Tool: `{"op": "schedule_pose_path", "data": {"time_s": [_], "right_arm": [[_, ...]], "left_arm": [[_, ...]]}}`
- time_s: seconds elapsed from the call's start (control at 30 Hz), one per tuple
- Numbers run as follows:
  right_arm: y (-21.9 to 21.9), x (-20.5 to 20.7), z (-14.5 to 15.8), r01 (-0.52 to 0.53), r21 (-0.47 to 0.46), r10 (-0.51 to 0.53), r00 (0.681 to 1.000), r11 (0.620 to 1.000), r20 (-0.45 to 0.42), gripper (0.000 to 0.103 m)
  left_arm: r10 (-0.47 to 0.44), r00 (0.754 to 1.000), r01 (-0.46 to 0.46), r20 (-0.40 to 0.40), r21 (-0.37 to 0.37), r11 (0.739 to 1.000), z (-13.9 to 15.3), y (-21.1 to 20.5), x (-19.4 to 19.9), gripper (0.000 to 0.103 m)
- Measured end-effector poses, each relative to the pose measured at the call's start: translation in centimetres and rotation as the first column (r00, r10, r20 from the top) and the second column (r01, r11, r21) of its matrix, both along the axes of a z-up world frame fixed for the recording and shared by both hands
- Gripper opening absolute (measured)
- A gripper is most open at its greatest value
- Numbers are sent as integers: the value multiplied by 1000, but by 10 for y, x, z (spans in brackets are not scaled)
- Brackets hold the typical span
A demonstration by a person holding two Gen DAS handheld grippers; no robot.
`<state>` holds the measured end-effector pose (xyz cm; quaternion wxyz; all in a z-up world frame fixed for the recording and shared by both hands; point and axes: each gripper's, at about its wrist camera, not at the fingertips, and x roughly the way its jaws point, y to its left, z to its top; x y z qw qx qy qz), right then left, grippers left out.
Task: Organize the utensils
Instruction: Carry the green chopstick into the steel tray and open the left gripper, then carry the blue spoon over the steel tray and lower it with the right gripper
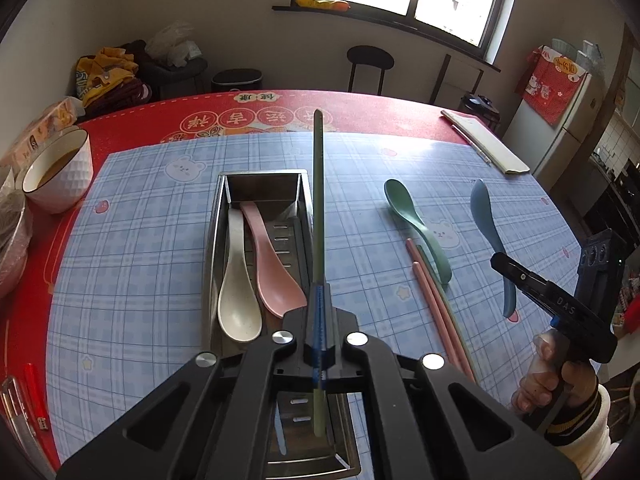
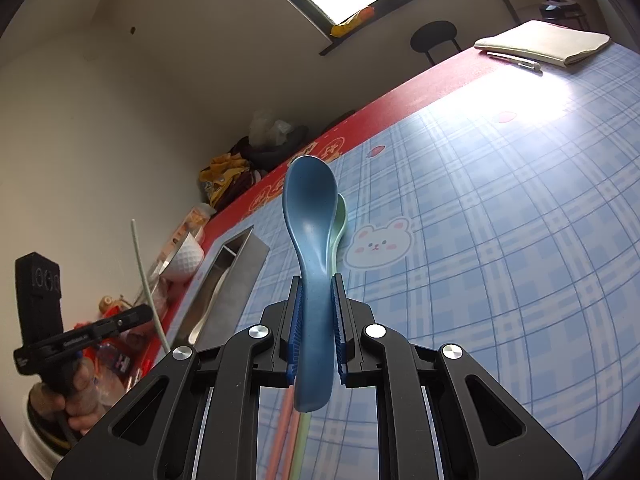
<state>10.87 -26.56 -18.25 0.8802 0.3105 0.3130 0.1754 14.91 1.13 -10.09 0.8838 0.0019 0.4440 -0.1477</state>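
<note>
My left gripper (image 1: 319, 292) is shut on a green chopstick (image 1: 318, 200) and holds it above the right edge of the steel utensil tray (image 1: 214, 240). A white spoon (image 1: 236, 280) and a pink spoon (image 1: 268, 256) lie in the tray. My right gripper (image 2: 316, 280) is shut on a blue spoon (image 2: 310, 240), lifted above the table; it shows in the left wrist view (image 1: 486, 220) too. A green spoon (image 1: 416, 224), two pink chopsticks (image 1: 432, 300) and a green chopstick (image 1: 454, 320) lie on the blue checked mat (image 1: 140, 260).
A white bowl of brown liquid (image 1: 60, 172) stands at the table's left edge beside packets. A folded cloth with a pen (image 1: 484, 144) lies at the far right. Red pens (image 1: 34, 396) lie near left. A stool (image 1: 370, 64) stands behind the table.
</note>
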Motion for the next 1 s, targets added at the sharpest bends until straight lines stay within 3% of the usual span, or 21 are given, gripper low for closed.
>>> {"op": "schedule_pose_path", "data": {"time_s": [0.17,0.3,0.5,0.63,0.7,0.77,0.83,0.93,1.0], "right_arm": [[-1,0,-1,-6,8,6,1000,1000,0,14],[-2,1,-2,-8,13,8,1000,1000,-3,14],[-1,2,-2,-12,10,12,1000,1000,-3,14],[0,4,-3,-6,1,6,1000,1000,-12,14],[1,5,-4,0,-2,0,1000,1000,-20,14],[2,5,-4,10,-8,-10,999,1000,-32,14],[3,6,-4,20,-19,-21,999,1000,-45,14],[7,6,-2,38,-54,-42,997,998,-58,14],[11,5,-1,54,-86,-60,996,995,-63,14]], "left_arm": [[16,999,-15,-52,18,1000,-22,-6,19,0],[35,999,-34,-42,10,999,-25,-1,22,0],[17,998,-17,63,-1,1000,-11,13,6,0],[29,982,-36,185,37,999,-3,32,-10,6],[30,972,-39,231,33,999,-3,44,-18,29],[35,963,-43,269,25,999,-5,54,-24,44],[30,959,-35,283,14,999,-10,61,-27,50],[11,953,-5,302,-20,1000,-18,67,-30,68],[2,942,5,334,-20,1000,-20,68,-32,86]]}}
